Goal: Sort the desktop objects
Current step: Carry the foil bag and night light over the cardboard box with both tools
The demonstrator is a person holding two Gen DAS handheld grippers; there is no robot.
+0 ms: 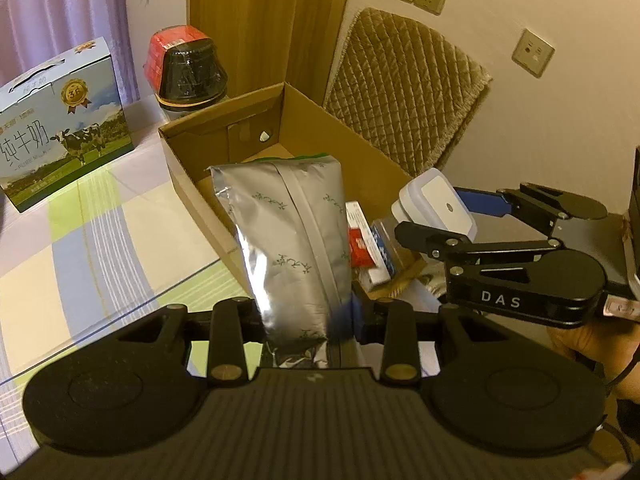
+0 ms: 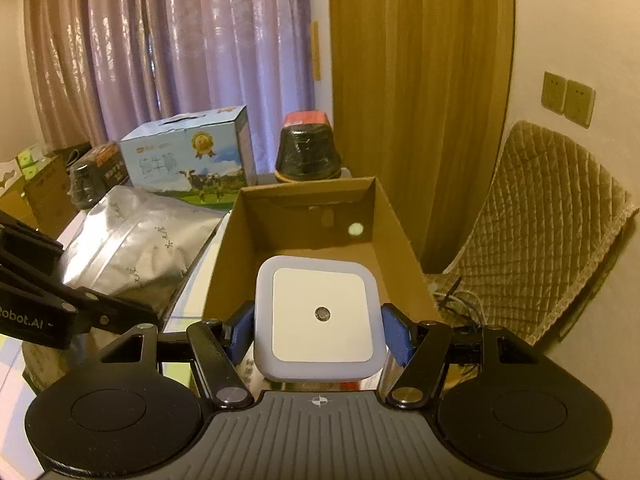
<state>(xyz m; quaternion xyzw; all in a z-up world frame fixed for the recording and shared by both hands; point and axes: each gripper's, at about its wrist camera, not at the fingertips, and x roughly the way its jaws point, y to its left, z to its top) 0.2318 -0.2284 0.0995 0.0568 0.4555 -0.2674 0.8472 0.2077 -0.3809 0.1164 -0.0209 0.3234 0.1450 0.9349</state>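
Observation:
My left gripper (image 1: 308, 316) is shut on a silver foil pouch (image 1: 292, 240) with green leaf marks, held upright over the near left edge of an open cardboard box (image 1: 224, 120). The same pouch (image 2: 136, 248) shows at the left of the right wrist view. My right gripper (image 2: 320, 332) is shut on a square white night light (image 2: 320, 316) with a small sensor in its middle, held above the near end of the box (image 2: 304, 216). In the left wrist view the right gripper (image 1: 452, 216) and the light (image 1: 440, 202) hover at the right of the box.
A blue milk carton box (image 1: 60, 120) and a black-and-red wrapped bowl (image 1: 188, 68) stand behind the cardboard box. Small red and white packets (image 1: 368, 248) lie at its near right. A quilted chair cushion (image 1: 404, 88) leans against the wall. A striped cloth (image 1: 100, 232) covers the table.

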